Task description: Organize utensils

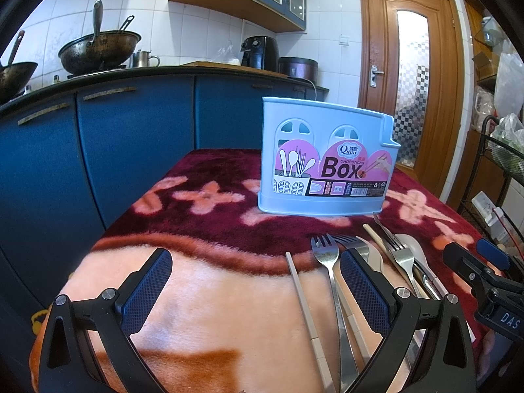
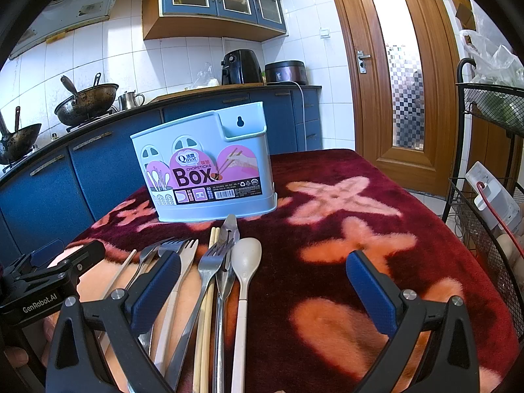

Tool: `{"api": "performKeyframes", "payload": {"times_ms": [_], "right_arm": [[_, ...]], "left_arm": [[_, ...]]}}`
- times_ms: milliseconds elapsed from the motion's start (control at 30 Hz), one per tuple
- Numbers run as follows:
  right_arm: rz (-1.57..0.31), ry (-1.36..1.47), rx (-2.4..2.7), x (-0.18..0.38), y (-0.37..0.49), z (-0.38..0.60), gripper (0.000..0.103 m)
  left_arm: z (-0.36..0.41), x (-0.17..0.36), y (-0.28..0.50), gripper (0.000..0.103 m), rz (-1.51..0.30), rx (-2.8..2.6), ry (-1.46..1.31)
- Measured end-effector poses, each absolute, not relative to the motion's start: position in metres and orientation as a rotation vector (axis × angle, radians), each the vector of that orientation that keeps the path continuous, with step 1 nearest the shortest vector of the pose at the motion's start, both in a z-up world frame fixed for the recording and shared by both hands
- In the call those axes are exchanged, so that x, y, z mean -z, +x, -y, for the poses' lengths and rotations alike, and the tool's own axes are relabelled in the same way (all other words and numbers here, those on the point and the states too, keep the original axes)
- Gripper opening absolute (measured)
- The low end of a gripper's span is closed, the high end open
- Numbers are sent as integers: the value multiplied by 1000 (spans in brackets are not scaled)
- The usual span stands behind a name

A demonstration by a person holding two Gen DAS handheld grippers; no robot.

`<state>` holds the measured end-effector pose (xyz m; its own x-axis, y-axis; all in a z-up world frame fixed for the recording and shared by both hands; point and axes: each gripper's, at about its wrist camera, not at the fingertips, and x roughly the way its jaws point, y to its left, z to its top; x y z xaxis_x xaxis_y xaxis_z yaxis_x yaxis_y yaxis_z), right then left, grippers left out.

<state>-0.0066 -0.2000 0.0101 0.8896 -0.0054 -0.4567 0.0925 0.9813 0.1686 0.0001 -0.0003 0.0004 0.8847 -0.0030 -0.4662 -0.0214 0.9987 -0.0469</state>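
A light blue chopsticks box (image 1: pixel 324 160) stands upright on the red floral cloth; it also shows in the right wrist view (image 2: pixel 206 167). In front of it lie several utensils: steel forks (image 1: pixel 326 252) (image 2: pixel 209 262), a beige spoon (image 2: pixel 245 255), beige chopsticks (image 1: pixel 301 291) (image 2: pixel 204 311) and a steel knife (image 2: pixel 229 229). My left gripper (image 1: pixel 255 281) is open and empty, just left of the pile. My right gripper (image 2: pixel 262 285) is open and empty above the spoon end of the pile.
The cloth-covered table (image 2: pixel 360 229) ends near blue kitchen cabinets (image 1: pixel 124 137) behind. A black wire rack (image 2: pixel 491 170) with bags and a power strip stands at the right. A wooden door (image 2: pixel 393 65) is at the back right.
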Motion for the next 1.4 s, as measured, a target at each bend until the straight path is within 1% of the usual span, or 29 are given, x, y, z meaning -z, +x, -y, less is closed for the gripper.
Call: {"api": "performKeyframes", "payload": {"times_ms": [633, 800, 900, 1033, 1100, 1167, 1200, 1233, 1267, 1300, 1367, 1400], "right_arm": [[-492, 208, 47, -10, -4, 205, 103], [-539, 231, 36, -11, 0, 205, 103], [-565, 237, 23, -11, 1, 208, 101], [-604, 216, -1, -12, 1, 206, 93], [-630, 208, -16, -12, 4, 206, 88], [-667, 202, -29, -12, 8, 207, 83], [-690, 201, -36, -11, 9, 206, 80], [-707, 198, -38, -10, 14, 207, 79], [-721, 193, -37, -9, 15, 207, 78], [-738, 183, -35, -8, 17, 206, 77], [-767, 167, -32, -7, 21, 206, 70], [-788, 162, -35, -6, 23, 207, 69]], "left_arm": [[0, -1, -1, 102, -485, -11, -55], [-2, 2, 4, 102, -529, -4, -56], [-4, 3, 9, 102, -579, 12, -56], [-4, 8, 13, 102, -655, 50, -72], [-4, 11, 16, 98, -690, 56, -70], [-3, 13, 20, 87, -726, 68, -68], [-3, 15, 23, 84, -747, 77, -69], [-3, 17, 26, 76, -766, 84, -70], [-3, 19, 28, 72, -788, 86, -70], [-3, 20, 31, 72, -803, 83, -65], [-3, 19, 33, 71, -814, 88, -51], [-1, 19, 34, 71, -826, 94, -39]]}}
